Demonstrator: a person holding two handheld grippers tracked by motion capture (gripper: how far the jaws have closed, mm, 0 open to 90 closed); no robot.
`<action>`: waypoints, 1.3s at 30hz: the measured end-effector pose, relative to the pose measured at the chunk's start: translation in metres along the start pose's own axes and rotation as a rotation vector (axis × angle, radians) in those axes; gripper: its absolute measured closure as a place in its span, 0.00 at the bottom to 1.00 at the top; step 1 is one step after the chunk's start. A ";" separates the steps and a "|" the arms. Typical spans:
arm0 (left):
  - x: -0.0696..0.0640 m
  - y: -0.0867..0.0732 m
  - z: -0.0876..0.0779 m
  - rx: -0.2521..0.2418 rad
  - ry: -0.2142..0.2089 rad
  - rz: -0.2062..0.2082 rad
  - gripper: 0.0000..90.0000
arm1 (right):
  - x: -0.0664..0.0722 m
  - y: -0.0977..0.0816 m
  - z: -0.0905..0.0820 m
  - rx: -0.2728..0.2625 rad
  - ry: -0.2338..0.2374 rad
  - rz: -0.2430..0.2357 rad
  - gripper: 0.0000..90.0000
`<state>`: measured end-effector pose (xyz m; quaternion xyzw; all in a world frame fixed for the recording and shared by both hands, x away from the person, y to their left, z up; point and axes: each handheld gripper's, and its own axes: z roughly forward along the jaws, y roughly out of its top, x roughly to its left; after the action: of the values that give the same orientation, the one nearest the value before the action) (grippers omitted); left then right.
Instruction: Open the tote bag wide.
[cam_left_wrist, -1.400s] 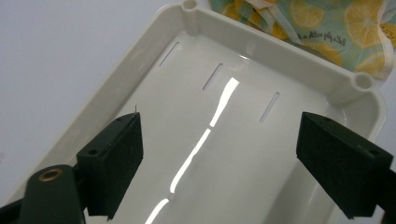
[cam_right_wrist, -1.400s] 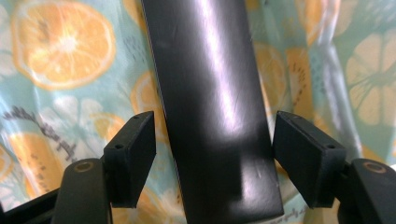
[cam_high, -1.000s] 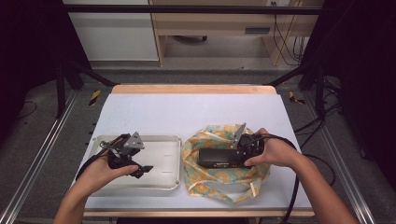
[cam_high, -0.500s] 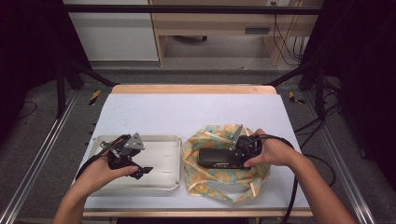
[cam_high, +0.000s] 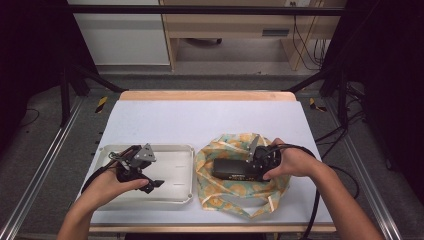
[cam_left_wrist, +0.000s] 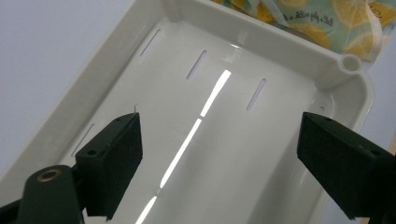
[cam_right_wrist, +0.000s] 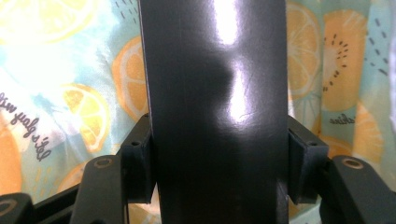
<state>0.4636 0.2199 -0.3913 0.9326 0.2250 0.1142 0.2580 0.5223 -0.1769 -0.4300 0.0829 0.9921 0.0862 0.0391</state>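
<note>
White and wide, the surface (cam_high: 165, 120) carries a black box (cam_high: 231, 169) lying flat inside a fruit-print cloth bag (cam_high: 220, 195) at its near right. At the box's right end the right tool (cam_high: 256, 169) has been closing its jaws, and in the right gripper view both pads press the long sides of the glossy box (cam_right_wrist: 215, 93), with the lemon-patterned cloth (cam_right_wrist: 70, 70) showing behind. Just left of the bag sits a cream slotted tray (cam_high: 182, 192). Over its bare floor (cam_left_wrist: 233, 154) hangs the left tool (cam_left_wrist: 219, 154), jaws spread wide with nothing between them, in the person's left hand (cam_high: 107, 186).
</note>
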 end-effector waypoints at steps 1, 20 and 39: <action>0.000 0.000 0.000 0.000 -0.002 0.001 0.16 | 0.000 0.000 0.000 0.000 0.001 -0.002 0.45; -0.002 0.000 0.003 0.025 -0.008 0.018 0.16 | 0.002 -0.014 0.000 -0.063 0.009 -0.010 0.47; -0.007 0.024 0.010 0.044 -0.020 0.078 0.16 | 0.016 -0.016 -0.041 -0.196 -0.075 -0.046 0.48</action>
<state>0.4689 0.1942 -0.3876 0.9472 0.1885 0.1100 0.2348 0.5001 -0.1966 -0.3933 0.0591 0.9784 0.1786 0.0859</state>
